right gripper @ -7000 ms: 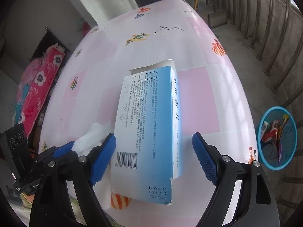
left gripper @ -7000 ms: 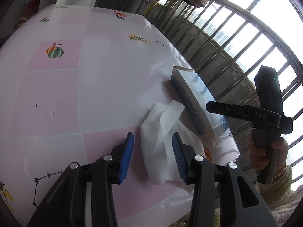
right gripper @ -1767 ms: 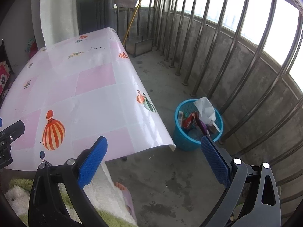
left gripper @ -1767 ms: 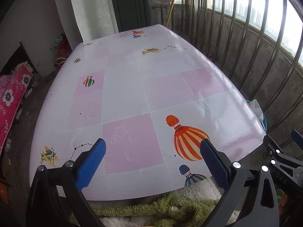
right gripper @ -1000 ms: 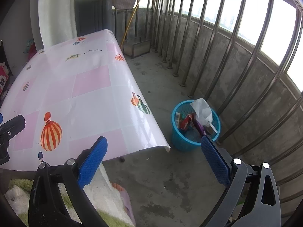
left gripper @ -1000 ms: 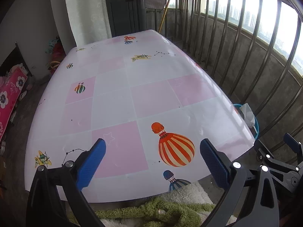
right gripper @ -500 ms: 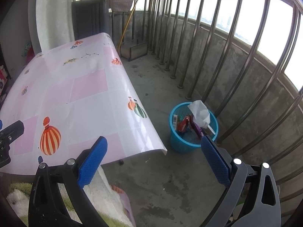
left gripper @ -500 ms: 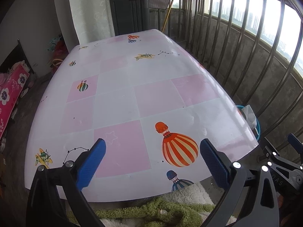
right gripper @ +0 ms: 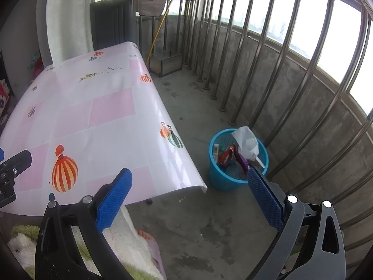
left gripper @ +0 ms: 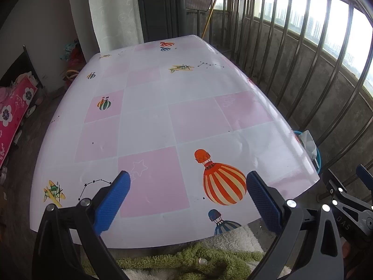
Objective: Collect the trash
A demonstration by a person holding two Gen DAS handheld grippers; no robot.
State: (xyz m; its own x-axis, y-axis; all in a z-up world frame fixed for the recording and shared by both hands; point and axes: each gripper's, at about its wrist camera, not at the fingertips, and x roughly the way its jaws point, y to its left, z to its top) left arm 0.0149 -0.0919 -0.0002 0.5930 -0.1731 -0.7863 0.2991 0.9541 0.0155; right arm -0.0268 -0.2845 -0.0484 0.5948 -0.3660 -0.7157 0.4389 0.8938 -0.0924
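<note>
A blue mesh trash basket [right gripper: 233,182] stands on the concrete floor right of the table, by the railing. White crumpled tissue [right gripper: 246,141] sticks out of its top, with colourful wrappers [right gripper: 229,155] beside it. From the left wrist view only the basket's rim [left gripper: 317,157] and the tissue [left gripper: 307,140] peek past the table edge. My left gripper [left gripper: 187,197] hangs open over the table's near edge, holding nothing. My right gripper [right gripper: 190,192] is open and empty, above the floor between table corner and basket.
The table [left gripper: 151,121] wears a glossy pink-and-white cloth with balloon prints. Steel railing bars [right gripper: 279,74] and a low concrete wall close off the right side. A fluffy white and green garment [left gripper: 193,256] lies below the table's near edge. A metal frame [right gripper: 165,66] stands on the floor beyond.
Seven seconds ago a tissue and a blue-and-white box lay on the table between my fingers; both are off the table now. Over the last second both grippers drew back slightly, staying open.
</note>
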